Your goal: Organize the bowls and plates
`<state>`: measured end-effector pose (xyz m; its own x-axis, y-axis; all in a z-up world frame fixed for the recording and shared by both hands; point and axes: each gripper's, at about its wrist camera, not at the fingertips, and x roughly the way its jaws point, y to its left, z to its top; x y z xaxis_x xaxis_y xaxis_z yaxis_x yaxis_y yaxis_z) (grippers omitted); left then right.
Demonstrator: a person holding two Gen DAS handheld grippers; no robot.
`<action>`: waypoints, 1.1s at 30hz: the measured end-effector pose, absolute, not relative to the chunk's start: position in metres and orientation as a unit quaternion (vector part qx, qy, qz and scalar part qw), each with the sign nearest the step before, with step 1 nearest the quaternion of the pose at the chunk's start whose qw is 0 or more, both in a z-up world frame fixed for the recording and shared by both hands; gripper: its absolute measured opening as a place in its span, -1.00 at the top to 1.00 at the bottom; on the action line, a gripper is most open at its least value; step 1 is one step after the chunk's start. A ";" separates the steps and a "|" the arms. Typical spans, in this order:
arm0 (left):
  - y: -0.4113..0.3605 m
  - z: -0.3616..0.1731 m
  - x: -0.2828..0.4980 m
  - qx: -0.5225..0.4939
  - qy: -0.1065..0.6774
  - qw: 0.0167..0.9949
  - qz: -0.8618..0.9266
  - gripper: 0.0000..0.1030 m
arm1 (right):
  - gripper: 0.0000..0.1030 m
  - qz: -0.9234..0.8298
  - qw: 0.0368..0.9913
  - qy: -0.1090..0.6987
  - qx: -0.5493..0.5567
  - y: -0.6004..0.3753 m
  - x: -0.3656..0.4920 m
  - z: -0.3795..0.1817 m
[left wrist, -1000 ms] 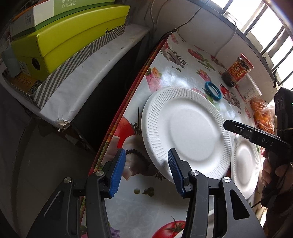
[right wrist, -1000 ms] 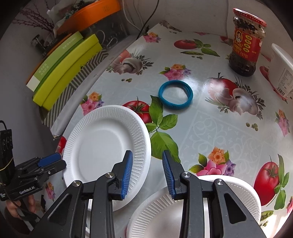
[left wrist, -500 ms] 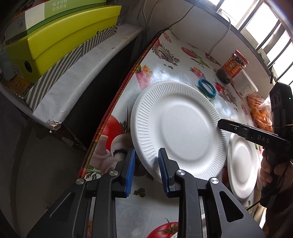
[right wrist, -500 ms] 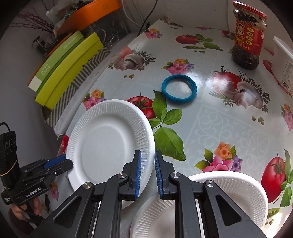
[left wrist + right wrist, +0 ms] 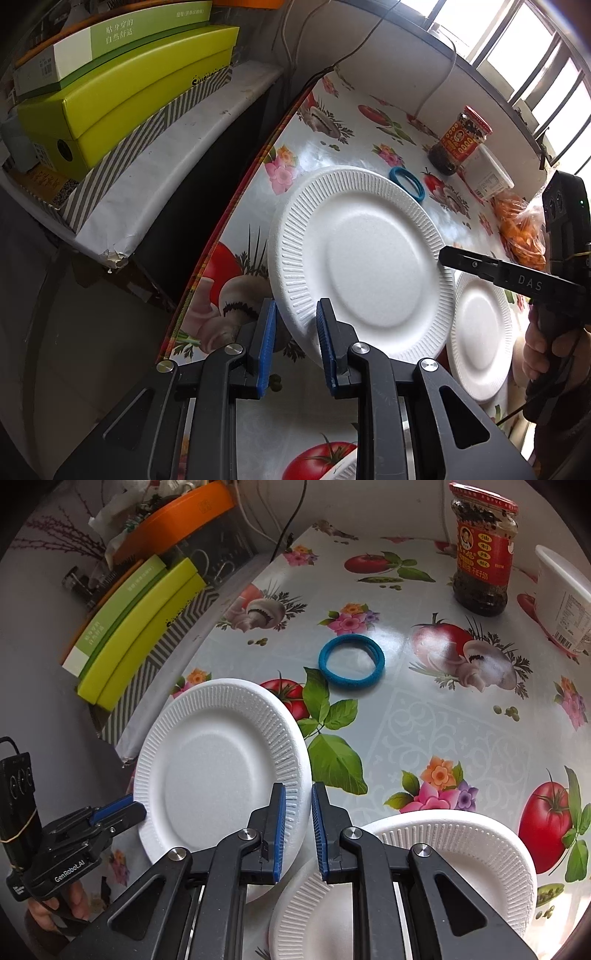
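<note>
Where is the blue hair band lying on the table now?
In the right wrist view the blue hair band lies flat on the flowered tablecloth, beyond the held white plate and nearer than the red-labelled sauce jar, touching neither.

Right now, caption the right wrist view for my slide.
Both claws, right and left, pinch one white foam plate at opposite rim edges.

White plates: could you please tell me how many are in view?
2. One plate is gripped at opposite rims by the left gripper and right gripper; the second plate lies on the table beside it. More may be stacked unseen.
</note>
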<state>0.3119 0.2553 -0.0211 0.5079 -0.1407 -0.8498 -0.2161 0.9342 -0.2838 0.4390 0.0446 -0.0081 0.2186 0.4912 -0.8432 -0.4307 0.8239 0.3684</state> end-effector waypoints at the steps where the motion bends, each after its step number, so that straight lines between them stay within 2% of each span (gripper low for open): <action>1: 0.255 -0.019 0.311 -0.179 0.494 0.850 0.021 0.55 | 0.72 0.296 0.782 0.549 0.027 0.043 0.437 -0.005; 19: 0.235 0.018 0.266 -0.171 0.467 0.867 0.008 0.55 | 0.72 0.306 0.795 0.523 0.037 0.015 0.384 0.038; 33: 0.215 0.030 0.220 -0.165 0.455 0.875 0.004 0.55 | 0.72 0.313 0.794 0.520 0.044 -0.009 0.327 0.049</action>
